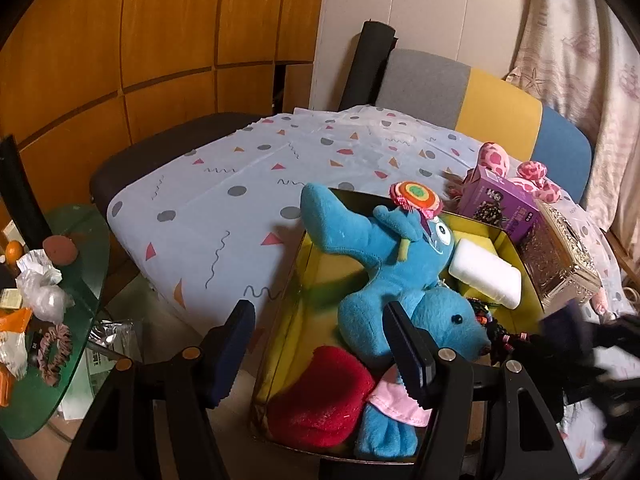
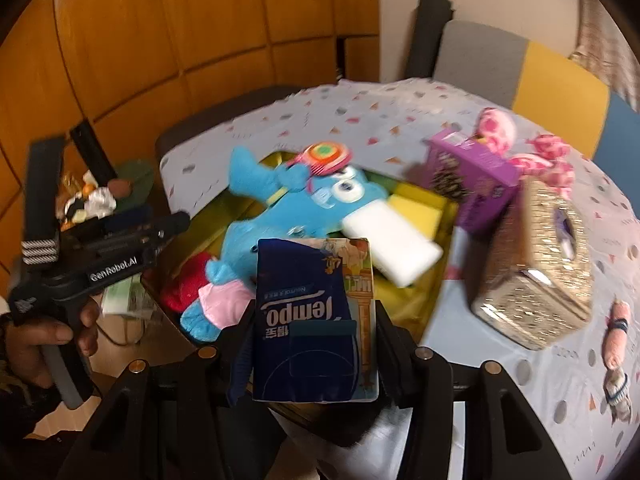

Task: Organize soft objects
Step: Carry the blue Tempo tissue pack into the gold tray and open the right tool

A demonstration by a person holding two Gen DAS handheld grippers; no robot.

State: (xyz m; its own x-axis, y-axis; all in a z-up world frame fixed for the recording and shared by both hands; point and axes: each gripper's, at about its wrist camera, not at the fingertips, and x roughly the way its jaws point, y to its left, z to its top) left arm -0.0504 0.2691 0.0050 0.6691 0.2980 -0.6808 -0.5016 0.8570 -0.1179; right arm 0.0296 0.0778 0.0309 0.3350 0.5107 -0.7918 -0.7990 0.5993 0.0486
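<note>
purple cardboard box (image 1: pixel 500 204) leaning at about 2 o'clock, glittery gold tissue box (image 1: pixel 560 264) just beside it, green glass side table (image 1: pixel 80 280) of clutter at 9.

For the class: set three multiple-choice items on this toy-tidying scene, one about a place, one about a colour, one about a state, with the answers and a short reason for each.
1. Where is the white foam block?
A. inside the yellow-lined box
B. on the glass side table
C. on the chair

2. What colour is the plush cap at the box's near end?
A. green
B. red
C. white

3. What is the right hand-held gripper doing?
A. standing open with nothing in it
B. gripping the blue plush
C. gripping a Tempo tissue pack

Answers: 1 A, the block lies among the toys inside the box walls. 2 B, the cap beside the blue plush toy is plainly red. 3 C, the pack sits clamped between its two fingers.
</note>
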